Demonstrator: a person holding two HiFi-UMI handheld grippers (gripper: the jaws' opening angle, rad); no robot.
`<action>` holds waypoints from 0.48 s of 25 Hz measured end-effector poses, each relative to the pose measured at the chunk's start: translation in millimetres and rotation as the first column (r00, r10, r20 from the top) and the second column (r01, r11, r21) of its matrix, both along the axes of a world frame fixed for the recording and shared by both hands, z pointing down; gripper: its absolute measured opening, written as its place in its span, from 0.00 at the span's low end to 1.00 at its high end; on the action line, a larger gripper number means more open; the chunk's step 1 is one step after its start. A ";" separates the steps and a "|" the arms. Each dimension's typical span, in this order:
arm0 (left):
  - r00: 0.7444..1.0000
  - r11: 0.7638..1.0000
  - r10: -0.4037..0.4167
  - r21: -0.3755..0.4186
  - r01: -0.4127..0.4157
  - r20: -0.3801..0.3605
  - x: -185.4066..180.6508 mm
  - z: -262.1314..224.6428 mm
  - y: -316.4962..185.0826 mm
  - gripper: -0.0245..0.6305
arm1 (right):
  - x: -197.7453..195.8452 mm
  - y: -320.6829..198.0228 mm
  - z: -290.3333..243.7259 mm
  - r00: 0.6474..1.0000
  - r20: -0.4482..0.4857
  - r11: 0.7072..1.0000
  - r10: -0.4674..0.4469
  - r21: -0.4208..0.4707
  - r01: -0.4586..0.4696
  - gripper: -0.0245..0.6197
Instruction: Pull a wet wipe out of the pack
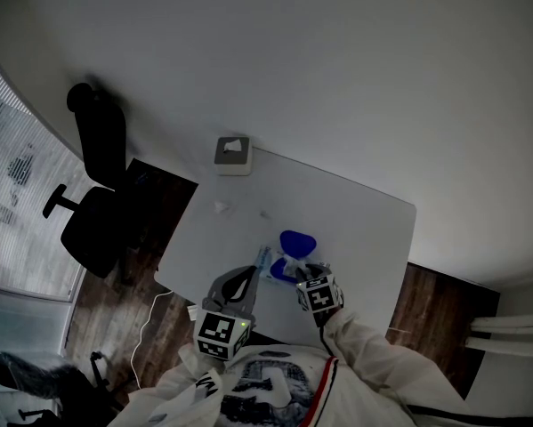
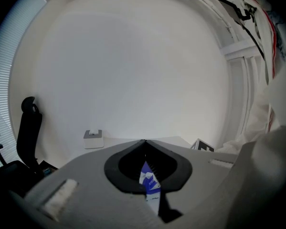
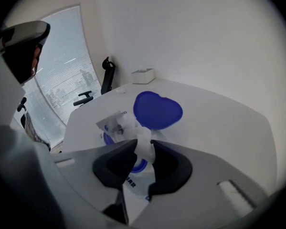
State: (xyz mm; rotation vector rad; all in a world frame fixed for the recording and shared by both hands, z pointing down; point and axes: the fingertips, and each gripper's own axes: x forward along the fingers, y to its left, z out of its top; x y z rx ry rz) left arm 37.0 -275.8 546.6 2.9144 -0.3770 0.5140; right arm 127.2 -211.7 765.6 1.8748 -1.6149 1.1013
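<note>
The wet wipe pack [image 1: 268, 261] lies near the front edge of the white table [image 1: 364, 229], with its blue heart-shaped lid [image 1: 296, 241] flipped open. My left gripper [image 1: 255, 270] is shut on the pack's near end, and a blue-and-white strip of the pack [image 2: 150, 180] shows between its jaws. My right gripper [image 1: 294, 272] sits over the pack's opening. Its jaws pinch a white wet wipe [image 3: 143, 136] that stands up out of the opening, in front of the lid [image 3: 158, 109]. The pack's body [image 3: 137, 184] shows below the jaws.
A small grey-and-white box [image 1: 232, 156] stands at the table's far corner. A little white scrap [image 1: 222, 206] lies on the table near it. A black office chair [image 1: 97, 194] stands on the wooden floor left of the table.
</note>
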 end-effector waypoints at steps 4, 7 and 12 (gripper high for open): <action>1.000 1.000 0.004 -0.002 -0.004 -0.004 -0.6 0.7 1.6 0.04 | -3.2 1.8 -3.0 1.000 -0.005 1.000 0.000 0.003 0.000 0.11; 1.000 1.000 0.011 -0.003 -0.011 -0.004 -0.8 1.8 2.7 0.04 | -6.0 2.1 -4.3 1.000 -0.004 1.000 0.003 0.004 -0.003 0.11; 1.000 1.000 0.018 -0.004 -0.018 -0.007 0.7 2.0 2.5 0.04 | -4.8 3.4 -3.7 1.000 -0.008 1.000 0.010 0.005 -0.010 0.10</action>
